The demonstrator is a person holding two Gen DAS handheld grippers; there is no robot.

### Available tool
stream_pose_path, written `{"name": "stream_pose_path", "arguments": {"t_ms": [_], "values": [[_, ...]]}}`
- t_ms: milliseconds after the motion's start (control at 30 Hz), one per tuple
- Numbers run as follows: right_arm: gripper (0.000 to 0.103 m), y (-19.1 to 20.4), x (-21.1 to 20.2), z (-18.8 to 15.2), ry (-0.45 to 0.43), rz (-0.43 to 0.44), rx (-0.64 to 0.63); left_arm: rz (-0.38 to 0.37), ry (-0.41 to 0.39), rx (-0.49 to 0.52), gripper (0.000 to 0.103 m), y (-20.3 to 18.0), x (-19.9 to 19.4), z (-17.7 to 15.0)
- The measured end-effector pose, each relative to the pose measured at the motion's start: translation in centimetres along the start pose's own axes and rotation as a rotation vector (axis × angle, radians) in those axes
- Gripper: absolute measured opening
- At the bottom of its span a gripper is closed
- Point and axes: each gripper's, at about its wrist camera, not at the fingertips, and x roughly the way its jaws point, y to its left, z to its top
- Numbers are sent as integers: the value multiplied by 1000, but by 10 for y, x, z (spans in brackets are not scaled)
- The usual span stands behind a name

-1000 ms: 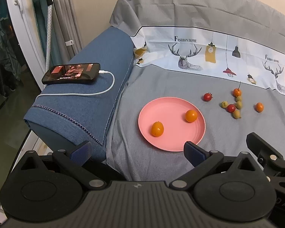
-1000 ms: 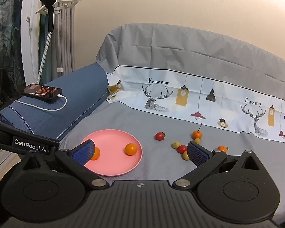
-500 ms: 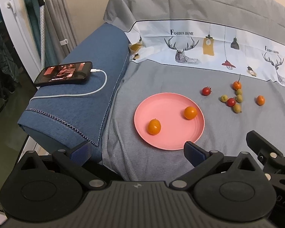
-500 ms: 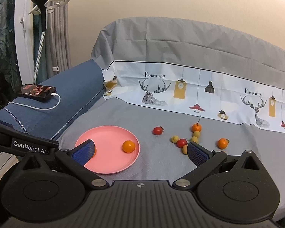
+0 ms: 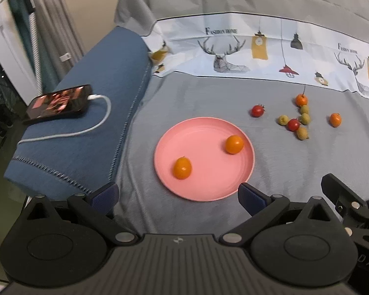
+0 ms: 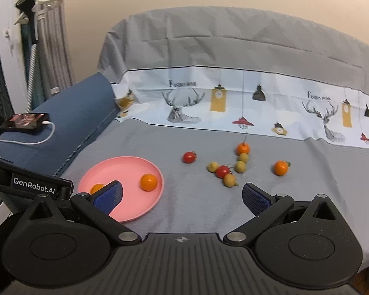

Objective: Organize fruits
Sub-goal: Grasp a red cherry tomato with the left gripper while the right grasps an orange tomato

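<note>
A pink plate (image 5: 209,186) lies on the grey cloth and holds two small oranges (image 5: 234,144) (image 5: 182,168). It also shows in the right wrist view (image 6: 135,211). To its right lie loose fruits: two red tomatoes (image 6: 189,157) (image 6: 222,171), two more oranges (image 6: 242,148) (image 6: 280,167) and several yellow-green fruits (image 6: 240,166). My left gripper (image 5: 178,195) is open and empty, near the plate's front edge. My right gripper (image 6: 182,194) is open and empty, short of the loose fruits.
A blue cushion (image 5: 86,127) lies left of the plate with a phone (image 5: 59,102) and a white cable (image 5: 98,125) on it. The cloth rises into a printed backrest (image 6: 233,103) behind the fruits. A curtain and a white pole (image 6: 34,56) stand at far left.
Both grippers have moved forward and a little down toward the cloth, so the plate and fruits appear closer. Both stay open and empty. No fruit has moved.
</note>
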Motion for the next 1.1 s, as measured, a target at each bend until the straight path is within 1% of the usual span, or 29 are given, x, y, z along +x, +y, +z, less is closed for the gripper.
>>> {"name": "stream_pose_path", "arguments": {"t_ms": [233, 333, 433, 567, 667, 700, 833, 900, 1000, 1100], "values": [[102, -37, 21, -4, 24, -74, 67, -31, 31, 40, 103, -39, 26, 26], [102, -59, 32, -8, 42, -109, 104, -62, 51, 50, 103, -57, 42, 41], [102, -83, 46, -10, 47, -160, 129, -113, 90, 16, 103, -74, 64, 58], [102, -120, 70, -10, 57, -229, 172, -132, 117, -21, 103, -98, 99, 84], [102, -145, 92, -8, 59, -270, 200, -135, 131, -47, 103, -116, 126, 103], [102, -153, 102, -7, 62, -278, 209, -138, 147, -58, 103, -123, 137, 110], [102, -178, 144, -3, 78, -297, 229, -196, 208, -124, 103, -145, 176, 129], [102, -187, 166, -3, 90, -307, 225, -223, 238, -147, 103, -156, 193, 134], [102, -200, 201, -3, 109, -307, 214, -240, 272, -148, 103, -175, 217, 138], [102, -213, 232, -1, 135, -305, 207, -227, 289, -125, 103, -191, 236, 137]]}}
